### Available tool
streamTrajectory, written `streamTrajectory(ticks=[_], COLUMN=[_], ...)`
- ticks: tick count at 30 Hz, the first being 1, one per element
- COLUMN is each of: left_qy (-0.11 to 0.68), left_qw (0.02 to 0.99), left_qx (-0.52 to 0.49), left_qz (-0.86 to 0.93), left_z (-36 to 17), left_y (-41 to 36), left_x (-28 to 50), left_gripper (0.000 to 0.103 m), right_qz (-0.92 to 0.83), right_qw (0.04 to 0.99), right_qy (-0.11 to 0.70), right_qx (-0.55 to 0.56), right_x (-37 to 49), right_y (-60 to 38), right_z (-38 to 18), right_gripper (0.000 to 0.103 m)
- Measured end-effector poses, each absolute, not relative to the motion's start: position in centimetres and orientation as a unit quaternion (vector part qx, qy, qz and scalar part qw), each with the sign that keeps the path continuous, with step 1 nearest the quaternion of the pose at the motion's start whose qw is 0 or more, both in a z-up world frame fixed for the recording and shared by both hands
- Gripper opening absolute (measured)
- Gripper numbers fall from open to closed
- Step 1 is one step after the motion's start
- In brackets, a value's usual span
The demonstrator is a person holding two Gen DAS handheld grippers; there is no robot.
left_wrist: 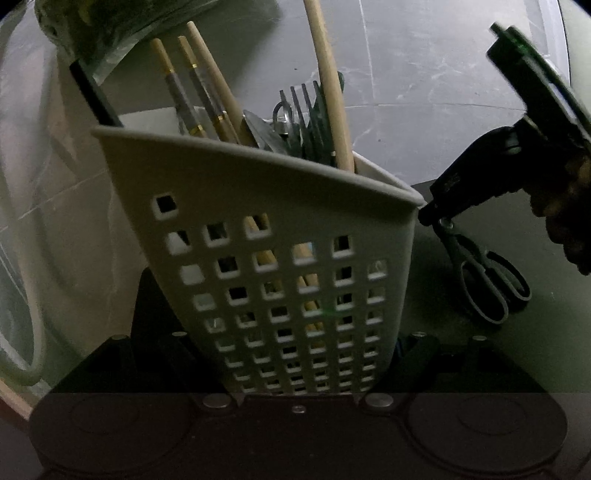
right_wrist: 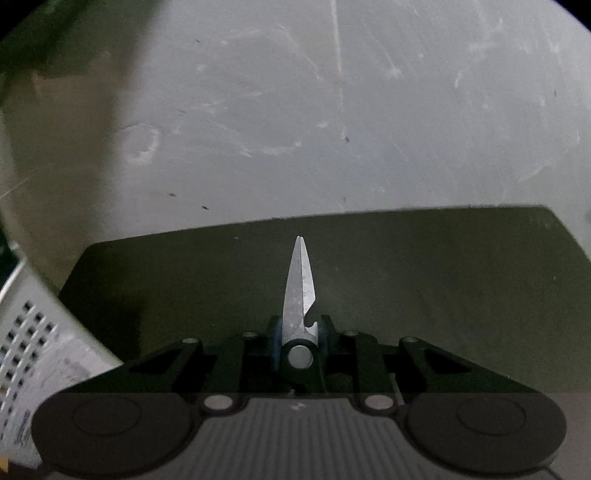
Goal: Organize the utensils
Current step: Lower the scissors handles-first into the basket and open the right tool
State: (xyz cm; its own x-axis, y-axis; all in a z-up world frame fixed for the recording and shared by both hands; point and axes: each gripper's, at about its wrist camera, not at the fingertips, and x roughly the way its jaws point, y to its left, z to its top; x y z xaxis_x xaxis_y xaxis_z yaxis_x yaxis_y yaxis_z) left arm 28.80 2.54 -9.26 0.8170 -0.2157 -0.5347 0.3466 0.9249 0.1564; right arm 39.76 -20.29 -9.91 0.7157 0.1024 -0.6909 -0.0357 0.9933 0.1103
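A white perforated utensil basket (left_wrist: 280,258) fills the left wrist view, tilted, between my left gripper's fingers (left_wrist: 166,354), which are shut on its lower part. It holds chopsticks (left_wrist: 207,92), a long wooden handle (left_wrist: 332,96), dark green forks (left_wrist: 306,114) and a metal utensil (left_wrist: 266,133). My right gripper (right_wrist: 299,332) is shut on the scissors (right_wrist: 300,288) near the pivot, closed blades pointing forward over a dark mat (right_wrist: 443,280). In the left wrist view the right gripper (left_wrist: 439,214) holds the scissors (left_wrist: 484,280) with the grey handles hanging down, just right of the basket rim.
A grey scratched tabletop (right_wrist: 295,110) lies beyond the mat. The basket's corner (right_wrist: 33,339) shows at the left edge of the right wrist view. A green bundle (left_wrist: 92,22) lies behind the basket and a white curved rim (left_wrist: 26,332) at the far left.
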Motion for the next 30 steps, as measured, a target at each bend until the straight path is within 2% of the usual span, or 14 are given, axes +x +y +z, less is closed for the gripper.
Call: streamTrajectory(ticks=[12,24,30], left_qy=[0.258,0.248,0.246], left_qw=[0.942,0.942,0.942], left_qx=[0.140,0.155,0.155], left_qz=[-0.161,-0.165,-0.166], left_z=[-9.3,-9.4,-9.5], left_y=[2.3,2.1,1.9], left_x=[29.7,29.6,29.4], left_gripper=[0.084,0.084,0.084], right_qz=[0.064,0.059,0.078], right_qw=[0.967,0.985,0.989], right_qy=[0.247,0.160,0.127], right_qx=[0.017,0.028,0.022], right_x=[32.8,29.8,29.1], right_y=[-19.4,-19.8,-19.9], right_z=[-6.0,-3.7,0.0], right_gripper=[0.022,0.022,0.022])
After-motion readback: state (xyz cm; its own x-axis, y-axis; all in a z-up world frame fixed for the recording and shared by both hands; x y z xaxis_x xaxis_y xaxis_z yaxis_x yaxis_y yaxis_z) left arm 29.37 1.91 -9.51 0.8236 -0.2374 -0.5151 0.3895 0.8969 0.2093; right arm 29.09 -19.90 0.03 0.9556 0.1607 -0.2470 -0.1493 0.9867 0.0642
